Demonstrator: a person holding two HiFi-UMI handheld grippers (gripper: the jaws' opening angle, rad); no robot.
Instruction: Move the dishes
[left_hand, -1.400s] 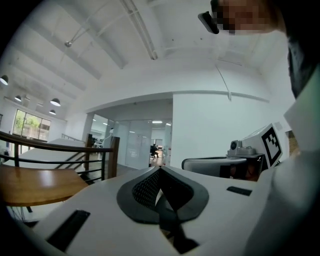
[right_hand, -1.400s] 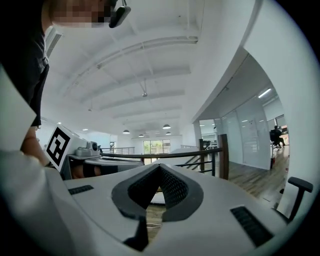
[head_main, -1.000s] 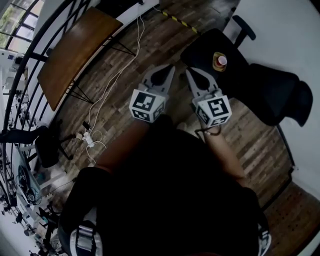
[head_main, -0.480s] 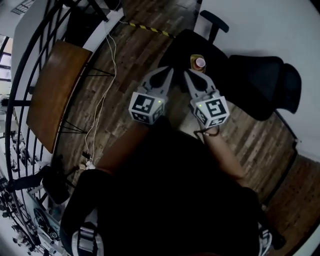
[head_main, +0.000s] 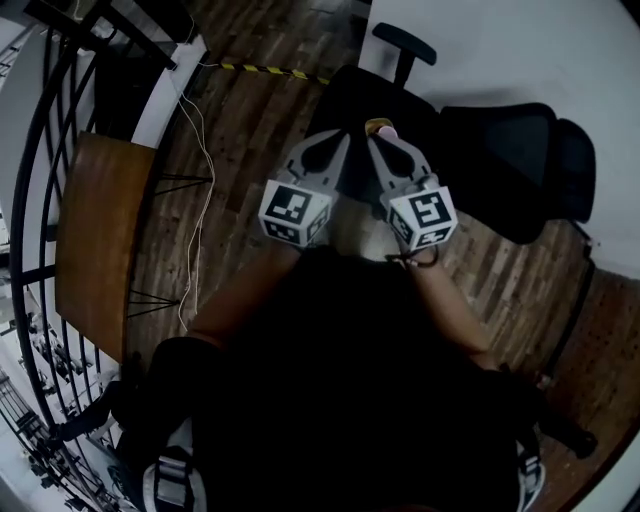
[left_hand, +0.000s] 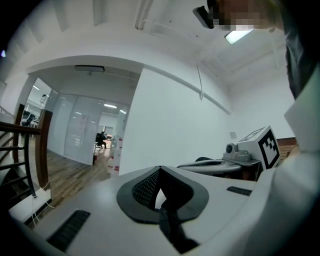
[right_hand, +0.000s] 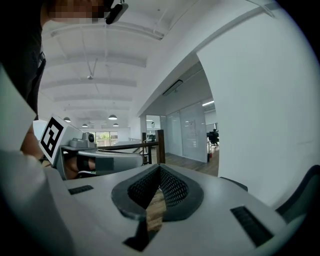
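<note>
Left tongs (head_main: 339, 138) (left_hand: 159, 171): clenched tip to tip, nothing between them. Right tongs (head_main: 376, 140) (right_hand: 160, 168): likewise clenched, empty. Both are held side by side in front of the person's body, above the wooden floor (head_main: 250, 130), tips pointing toward a black office chair (head_main: 490, 170).

On the chair seat is a small container with a pink top (head_main: 381, 129), partly hidden behind the right tongs' tip. A brown tabletop (head_main: 95, 240) is well off to the left, beside a dark railing (head_main: 30, 200). A white cable (head_main: 205, 190) runs along the floor.

Where the dishes are cannot be told from these views.
</note>
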